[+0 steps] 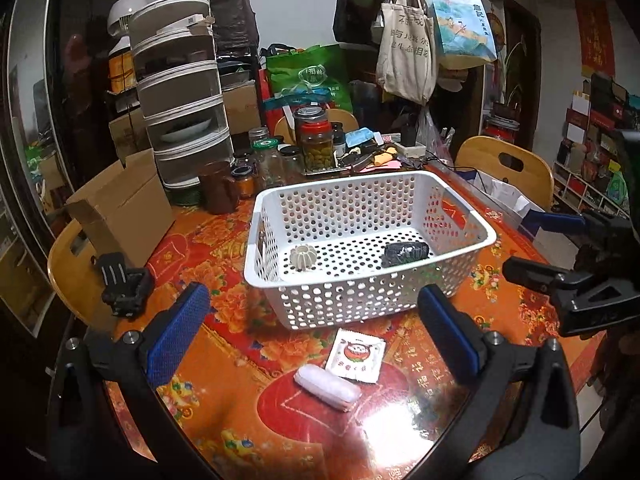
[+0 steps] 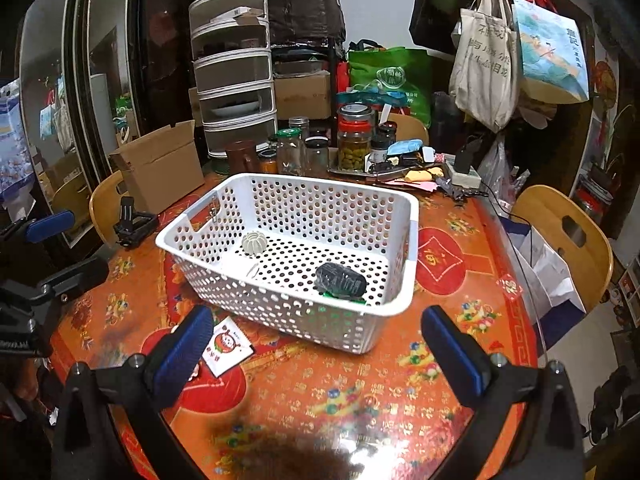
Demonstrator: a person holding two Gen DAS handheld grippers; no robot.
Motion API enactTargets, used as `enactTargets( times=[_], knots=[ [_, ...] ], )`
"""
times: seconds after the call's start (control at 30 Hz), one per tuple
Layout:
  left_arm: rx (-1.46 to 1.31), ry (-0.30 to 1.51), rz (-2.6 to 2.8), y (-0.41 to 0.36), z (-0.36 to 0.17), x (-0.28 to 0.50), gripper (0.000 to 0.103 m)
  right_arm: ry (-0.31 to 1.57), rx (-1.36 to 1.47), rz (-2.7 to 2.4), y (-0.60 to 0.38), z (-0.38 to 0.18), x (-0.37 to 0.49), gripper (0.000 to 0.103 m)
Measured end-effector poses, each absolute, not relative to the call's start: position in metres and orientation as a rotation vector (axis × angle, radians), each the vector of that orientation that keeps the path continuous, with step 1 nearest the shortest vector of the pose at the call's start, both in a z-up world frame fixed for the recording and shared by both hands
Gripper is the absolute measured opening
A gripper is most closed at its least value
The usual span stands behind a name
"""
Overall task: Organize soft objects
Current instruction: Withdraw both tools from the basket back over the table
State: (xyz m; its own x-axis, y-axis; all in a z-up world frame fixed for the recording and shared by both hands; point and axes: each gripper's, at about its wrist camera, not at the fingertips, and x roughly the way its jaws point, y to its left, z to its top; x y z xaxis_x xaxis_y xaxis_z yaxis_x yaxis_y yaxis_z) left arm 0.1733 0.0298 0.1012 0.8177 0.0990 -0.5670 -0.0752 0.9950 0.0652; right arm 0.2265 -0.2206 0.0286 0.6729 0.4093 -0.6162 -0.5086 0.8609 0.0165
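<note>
1. Blue-padded fingers of our left gripper (image 1: 314, 332) stand wide apart above the table and grip nothing; between them lie a white roll (image 1: 327, 387) and a white sachet (image 1: 355, 356) with a red cartoon print.
2. The roll lies on the near part of the tablecloth (image 1: 248, 412), its far end just beside the near corner of the sachet; we cannot tell whether they touch.
3. Our right gripper (image 2: 316, 350) is likewise spread wide and empty, hovering over the orange and red cloth (image 2: 360, 396); the same sachet (image 2: 227, 346) shows just right of its left pad.
4. Just beyond the sachet stands a white perforated basket (image 1: 348, 304), seen also from the right wrist (image 2: 280, 300).
5. Inside it, a pale ribbed ball (image 1: 303, 258) rests near the left wall, and a dark roll (image 1: 406, 253) lies toward the right; both appear in the right view too, the ball (image 2: 256, 244) at the far left and the dark roll (image 2: 340, 280) near the front rim.
6. A black clamp mount (image 1: 126, 290) sits on the table to the left of the basket.
7. Farther back stand glass jars (image 1: 318, 146), a cardboard box (image 1: 124, 216) and a stacked drawer unit (image 1: 180, 92).
8. Wooden chairs (image 1: 506, 164) flank the table.
</note>
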Motion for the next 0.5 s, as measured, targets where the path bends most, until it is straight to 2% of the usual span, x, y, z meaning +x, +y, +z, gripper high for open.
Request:
enactTargets(
  times=[0.5],
  knots=[
    [0.016,0.672,0.149,0.047,0.048,0.155,0.103,0.729,-0.114,0.543,-0.229,-0.025,0.201,0.103]
  ],
)
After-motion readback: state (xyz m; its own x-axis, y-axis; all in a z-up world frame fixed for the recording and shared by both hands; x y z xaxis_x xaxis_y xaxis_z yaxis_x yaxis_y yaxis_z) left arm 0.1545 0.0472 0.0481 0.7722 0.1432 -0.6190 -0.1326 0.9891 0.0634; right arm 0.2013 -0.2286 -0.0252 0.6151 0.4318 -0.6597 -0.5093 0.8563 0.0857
